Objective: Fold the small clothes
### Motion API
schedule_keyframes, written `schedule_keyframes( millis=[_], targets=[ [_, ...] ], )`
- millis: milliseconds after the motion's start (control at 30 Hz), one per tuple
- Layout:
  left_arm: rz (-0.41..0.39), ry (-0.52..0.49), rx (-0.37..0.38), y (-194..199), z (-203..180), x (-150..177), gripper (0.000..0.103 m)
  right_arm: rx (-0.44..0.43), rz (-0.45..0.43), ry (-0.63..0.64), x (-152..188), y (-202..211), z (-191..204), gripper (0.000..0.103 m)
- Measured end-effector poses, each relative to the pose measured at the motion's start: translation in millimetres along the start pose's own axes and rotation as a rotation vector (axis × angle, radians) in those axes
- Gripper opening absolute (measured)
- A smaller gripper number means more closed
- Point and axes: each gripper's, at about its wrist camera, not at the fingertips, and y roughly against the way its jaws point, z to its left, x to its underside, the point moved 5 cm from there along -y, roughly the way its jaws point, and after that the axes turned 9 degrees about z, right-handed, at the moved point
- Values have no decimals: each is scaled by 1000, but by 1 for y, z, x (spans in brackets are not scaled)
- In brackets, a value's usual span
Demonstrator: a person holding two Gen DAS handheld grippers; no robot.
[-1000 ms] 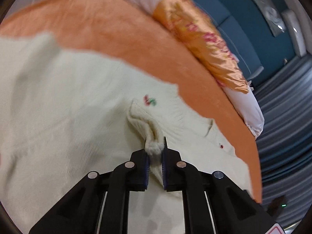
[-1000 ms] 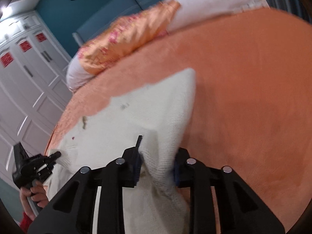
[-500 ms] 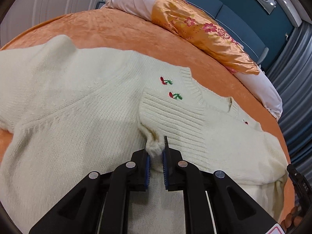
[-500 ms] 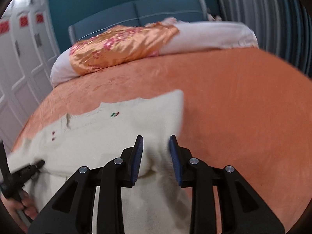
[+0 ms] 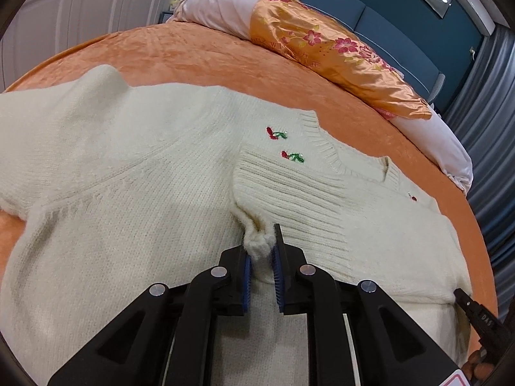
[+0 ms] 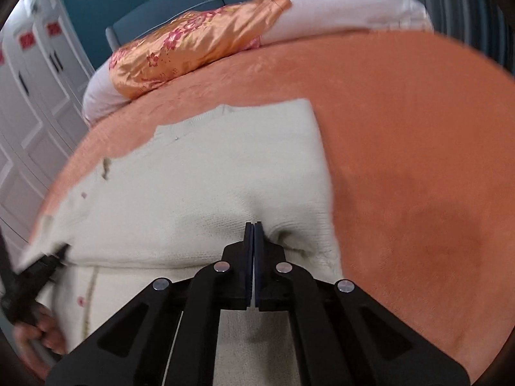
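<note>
Both sleeves now lie folded across the sweater (image 5: 135, 167); right gripper (image 6: 253, 234) has closed empty

Right gripper (image 6: 254, 234) jaws just closed, empty, over cream sweater (image 6: 199, 173) on orange bedspread (image 6: 402, 135)

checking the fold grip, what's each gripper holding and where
Left gripper pinches the sweater at the corner of its ribbed cuff. Right gripper is shut, nothing visible between its jaws.
</note>
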Motion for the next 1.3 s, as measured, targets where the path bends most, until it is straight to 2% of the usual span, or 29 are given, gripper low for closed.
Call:
schedule_keyframes(
  millis=[33, 133, 267, 400, 533, 600, 733, 800, 867, 900, 1000, 1067, 1167, 1300],
  targets=[
    [0, 3, 5, 0, 1, 0, 14, 28, -24, 28, 0, 4, 6, 0],
    [-3, 5, 7, 1, 0, 1, 14, 29, -77, 39, 0, 12, 11, 0],
    [-4, 4, 6, 1, 0, 0, 14, 10, -2, -12, 4, -9, 0, 0],
    [-10, 24, 9, 6, 5, 0, 17, 113, -9, 77, 10, -11, 14, 0],
    [-24, 71, -27, 29, 23, 7, 19, 62, -13, 48, 14, -11, 6, 0],
    [-34, 117, -108, 49, 48, 12, 15, 40, -15, 35, 15, -9, 2, 0],
    [-35, 215, -128, 89, 121, 12, 14, 41, -18, 36, 17, -8, 3, 0],
    [-74, 257, -207, 120, 165, 3, 14, 42, -19, 36, 17, -8, 2, 0],
    [-108, 306, -249, 145, 207, -8, 14, 39, -21, 35, 17, -8, 3, 0],
    [-126, 355, -267, 159, 235, -14, 17, 38, -21, 34, 17, -8, 3, 0],
    [-172, 509, -289, 187, 307, -31, 32, 40, -23, 36, 18, -8, 3, 0],
    [-181, 610, -289, 194, 351, -42, 34, 39, -22, 35, 17, -8, 3, 0],
    [-165, 718, -270, 192, 394, -54, 36, 41, -22, 36, 17, -8, 3, 0],
    [-160, 829, -189, 182, 423, -57, 38, 47, -23, 39, 17, -7, 3, 0]
  ],
)
